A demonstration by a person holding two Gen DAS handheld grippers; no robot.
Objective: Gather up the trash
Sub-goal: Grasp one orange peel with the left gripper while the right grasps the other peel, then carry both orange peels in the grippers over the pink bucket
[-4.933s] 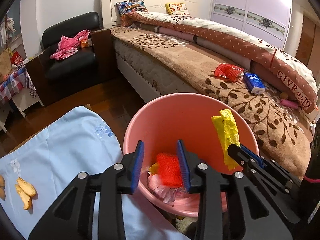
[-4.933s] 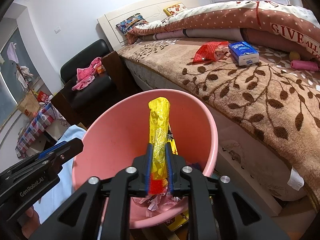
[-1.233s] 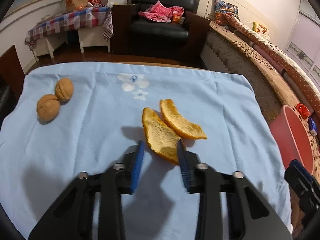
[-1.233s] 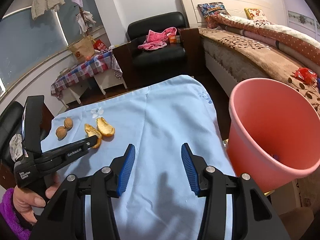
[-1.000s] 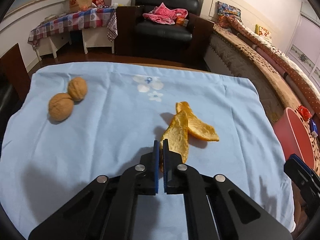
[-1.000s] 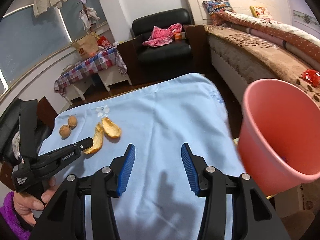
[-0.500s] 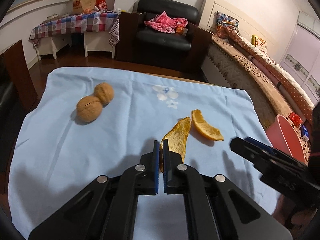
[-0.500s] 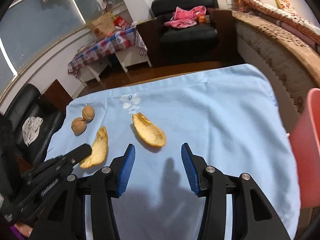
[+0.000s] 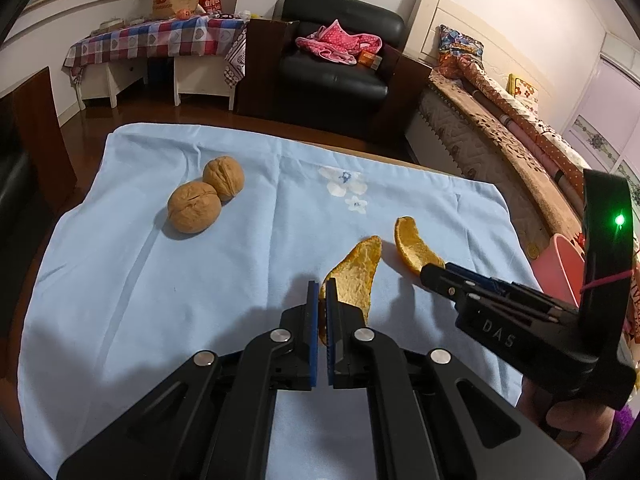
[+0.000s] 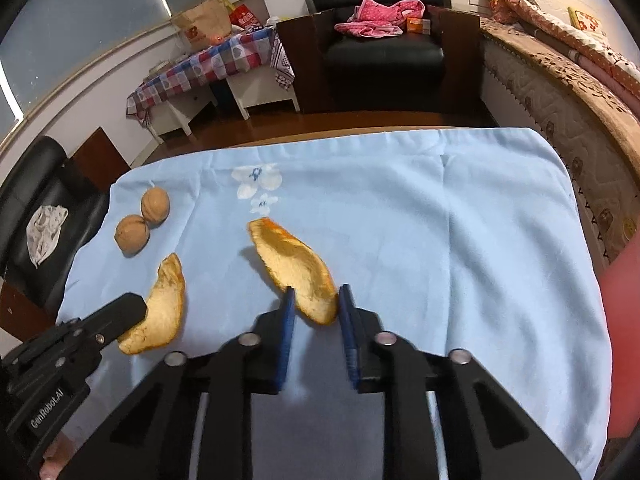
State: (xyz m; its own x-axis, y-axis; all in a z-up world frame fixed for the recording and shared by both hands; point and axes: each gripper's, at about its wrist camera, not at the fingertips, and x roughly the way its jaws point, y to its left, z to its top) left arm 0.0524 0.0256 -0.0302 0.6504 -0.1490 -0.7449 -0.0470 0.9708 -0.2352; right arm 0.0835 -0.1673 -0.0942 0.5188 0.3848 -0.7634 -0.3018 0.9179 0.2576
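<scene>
Nearest, left black two-finger gripper (image 9: 322, 304) clenched on one curved orange peel strip (image 9: 356, 276), pinched by its thin near end. Just beside, right black gripper (image 10: 316, 308) closing around second orange peel strip (image 10: 294, 268) lying on pale blue tablecloth (image 10: 440, 240); pads not yet pressing. Possible trouble: thin peel tearing or slipping loose on the lift; cloth dragged along. Farther left, two brown walnuts (image 9: 204, 198), touching. Pink plastic bucket (image 9: 562, 264) mostly cut off at table's right edge; contents hidden.

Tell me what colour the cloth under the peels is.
Pale blue tablecloth with a small white-and-blue flower print; clearest in the right wrist view.
</scene>
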